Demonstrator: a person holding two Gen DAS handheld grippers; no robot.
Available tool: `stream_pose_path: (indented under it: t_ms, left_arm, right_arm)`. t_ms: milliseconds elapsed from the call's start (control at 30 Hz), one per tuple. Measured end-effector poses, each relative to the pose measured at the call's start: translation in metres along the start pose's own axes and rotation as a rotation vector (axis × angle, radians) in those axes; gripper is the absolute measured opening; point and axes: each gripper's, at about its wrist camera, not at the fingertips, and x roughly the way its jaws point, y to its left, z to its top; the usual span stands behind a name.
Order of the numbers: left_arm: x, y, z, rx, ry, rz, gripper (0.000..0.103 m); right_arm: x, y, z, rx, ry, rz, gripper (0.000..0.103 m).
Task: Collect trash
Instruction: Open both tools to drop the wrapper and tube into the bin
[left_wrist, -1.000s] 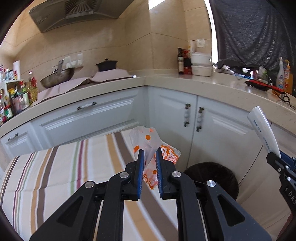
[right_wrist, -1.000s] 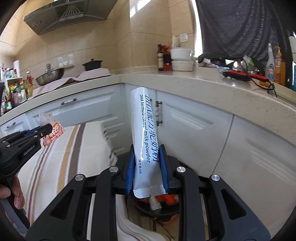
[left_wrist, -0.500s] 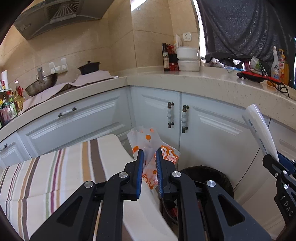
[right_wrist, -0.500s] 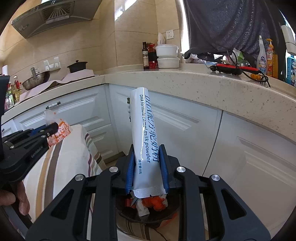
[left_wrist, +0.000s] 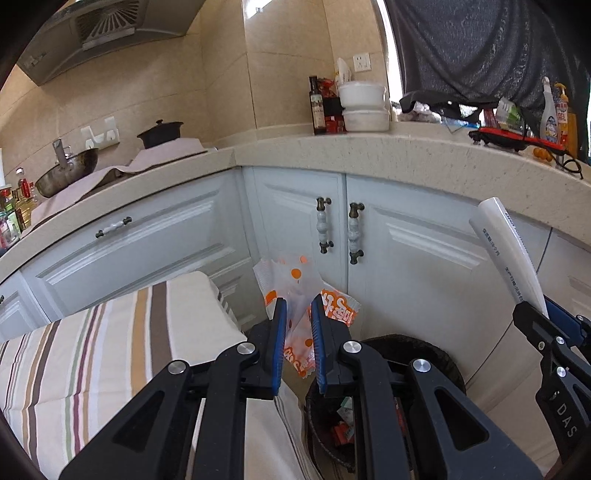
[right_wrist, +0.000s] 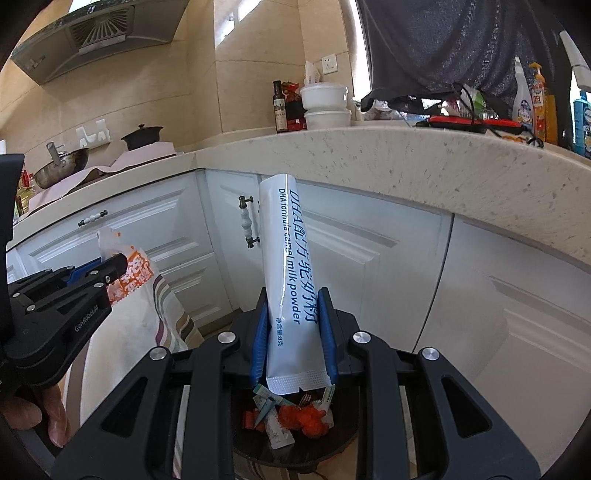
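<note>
My left gripper (left_wrist: 297, 308) is shut on an orange-and-white plastic wrapper (left_wrist: 295, 284), held past the edge of the striped tablecloth (left_wrist: 110, 350). My right gripper (right_wrist: 291, 299) is shut on a long white milk powder sachet (right_wrist: 286, 266) that stands upright between the blue pads. A black trash bin (right_wrist: 295, 439) sits on the floor below both grippers, with orange scraps and small packets inside. In the left wrist view the bin (left_wrist: 417, 350) lies just under and right of my fingers, and the right gripper (left_wrist: 532, 310) with its sachet (left_wrist: 506, 251) shows at the right.
White cabinet doors (left_wrist: 406, 258) with metal handles stand right behind the bin, under a speckled stone counter (left_wrist: 406, 155). On the counter are a dark bottle (left_wrist: 317, 107), stacked white containers (left_wrist: 364, 107) and spray bottles (left_wrist: 550, 110). A person's hand (right_wrist: 33, 413) holds the left gripper.
Both grippers have moved off the striped table toward the cabinets and lower. The bin now shows open under them, and each still holds its trash.
</note>
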Motion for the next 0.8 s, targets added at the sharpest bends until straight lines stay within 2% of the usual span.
stream_pose_path:
  t_ms: [467,700,800]
  left_arm:
    - [0.038,-0.025,0.001,0.054,0.059,-0.002,0.015]
    - [0.05,-0.025,0.002,0.037,0.092,-0.012,0.017]
    - [0.052,-0.024,0.004,0.028,0.09,-0.009,0.03]
  right_arm:
    - [0.044,-0.015,-0.006,0.036,0.053,-0.008,0.025]
    - [0.057,-0.02,-0.01,0.043,0.066,-0.019,0.025]
    - [0.062,-0.018,-0.009,0.045,0.07,-0.02,0.026]
